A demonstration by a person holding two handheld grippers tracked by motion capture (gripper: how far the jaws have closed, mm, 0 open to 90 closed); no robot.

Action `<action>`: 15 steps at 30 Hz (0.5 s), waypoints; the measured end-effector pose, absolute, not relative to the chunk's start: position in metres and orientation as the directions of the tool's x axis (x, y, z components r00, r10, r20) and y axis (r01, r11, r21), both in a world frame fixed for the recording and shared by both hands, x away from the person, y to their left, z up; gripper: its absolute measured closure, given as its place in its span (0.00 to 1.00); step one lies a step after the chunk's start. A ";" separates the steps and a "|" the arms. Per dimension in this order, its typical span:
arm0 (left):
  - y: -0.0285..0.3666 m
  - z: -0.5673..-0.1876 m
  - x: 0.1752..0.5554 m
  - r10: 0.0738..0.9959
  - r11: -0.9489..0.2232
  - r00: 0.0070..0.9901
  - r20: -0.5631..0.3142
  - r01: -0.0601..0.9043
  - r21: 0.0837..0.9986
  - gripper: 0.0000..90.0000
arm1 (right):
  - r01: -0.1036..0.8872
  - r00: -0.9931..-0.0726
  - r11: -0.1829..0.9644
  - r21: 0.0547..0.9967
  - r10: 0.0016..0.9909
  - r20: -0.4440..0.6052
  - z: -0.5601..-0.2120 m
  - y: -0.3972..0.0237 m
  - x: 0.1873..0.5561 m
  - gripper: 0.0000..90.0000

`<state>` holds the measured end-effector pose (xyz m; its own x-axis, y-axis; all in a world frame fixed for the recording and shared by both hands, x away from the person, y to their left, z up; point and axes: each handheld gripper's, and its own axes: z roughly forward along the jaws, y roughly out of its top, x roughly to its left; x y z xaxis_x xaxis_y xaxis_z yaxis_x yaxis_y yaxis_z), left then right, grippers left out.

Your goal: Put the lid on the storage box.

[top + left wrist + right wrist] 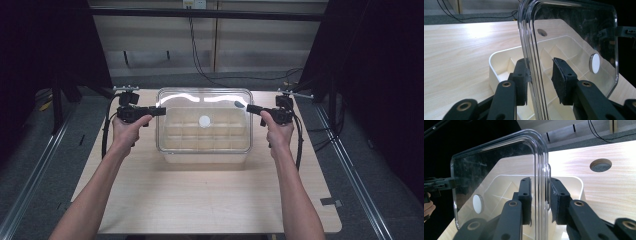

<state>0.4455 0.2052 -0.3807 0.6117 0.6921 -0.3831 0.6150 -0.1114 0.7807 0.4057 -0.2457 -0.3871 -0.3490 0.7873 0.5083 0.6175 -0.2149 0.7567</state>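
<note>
A clear plastic lid (200,97) with a white disc (204,120) at its middle hangs level just above a white compartment box (205,137) on the wooden table. My left gripper (161,111) is at the lid's left edge and my right gripper (249,107) at its right edge. In the left gripper view the lid's rim (531,50) stands between the jaws of the left gripper (540,63); one pad touches it, the other stands off with a gap. In the right gripper view the right gripper (540,181) is shut on the lid's rim (541,170), both pads against it.
The box (499,57) holds several empty compartments. A round hole (601,165) is cut in the tabletop beside the box. Bare wood (200,200) stretches to the front edge. Cables (200,60) hang behind the table, and dark curtains stand on both sides.
</note>
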 end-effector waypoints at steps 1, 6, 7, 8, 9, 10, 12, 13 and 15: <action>0.205 -0.384 0.449 0.692 -0.113 0.610 -0.386 0.620 0.777 0.72 | 0.620 -0.347 -0.217 0.754 0.786 0.512 -0.388 -0.246 0.407 0.82; 0.203 -0.388 0.453 0.698 -0.118 0.602 -0.388 0.630 0.767 0.70 | 0.634 -0.331 -0.209 0.744 0.796 0.506 -0.393 -0.245 0.414 0.80; 0.202 -0.391 0.456 0.698 -0.111 0.596 -0.397 0.637 0.763 0.70 | 0.636 -0.329 -0.211 0.743 0.796 0.508 -0.394 -0.245 0.415 0.80; 0.202 -0.392 0.457 0.697 -0.115 0.597 -0.397 0.640 0.760 0.69 | 0.639 -0.326 -0.208 0.740 0.799 0.506 -0.395 -0.245 0.416 0.79; 0.202 -0.394 0.458 0.696 -0.109 0.593 -0.404 0.644 0.757 0.69 | 0.638 -0.326 -0.204 0.743 0.802 0.500 -0.396 -0.244 0.417 0.79; 0.201 -0.396 0.460 0.698 -0.105 0.589 -0.407 0.647 0.755 0.68 | 0.640 -0.320 -0.201 0.741 0.808 0.495 -0.397 -0.243 0.417 0.78; 0.201 -0.398 0.462 0.696 -0.105 0.586 -0.416 0.656 0.748 0.68 | 0.643 -0.316 -0.203 0.738 0.808 0.497 -0.399 -0.243 0.418 0.78; 0.201 -0.399 0.463 0.698 -0.106 0.583 -0.415 0.658 0.745 0.67 | 0.646 -0.313 -0.203 0.736 0.809 0.497 -0.400 -0.243 0.419 0.78; 0.200 -0.402 0.465 0.701 -0.106 0.578 -0.418 0.664 0.741 0.66 | 0.653 -0.305 -0.198 0.731 0.815 0.493 -0.402 -0.242 0.422 0.77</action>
<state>0.4646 0.1997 -0.4019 0.5778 0.7012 -0.4177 0.6636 -0.1056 0.7406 0.4218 -0.2423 -0.4022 -0.3045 0.8148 0.4933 0.6530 -0.1984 0.7309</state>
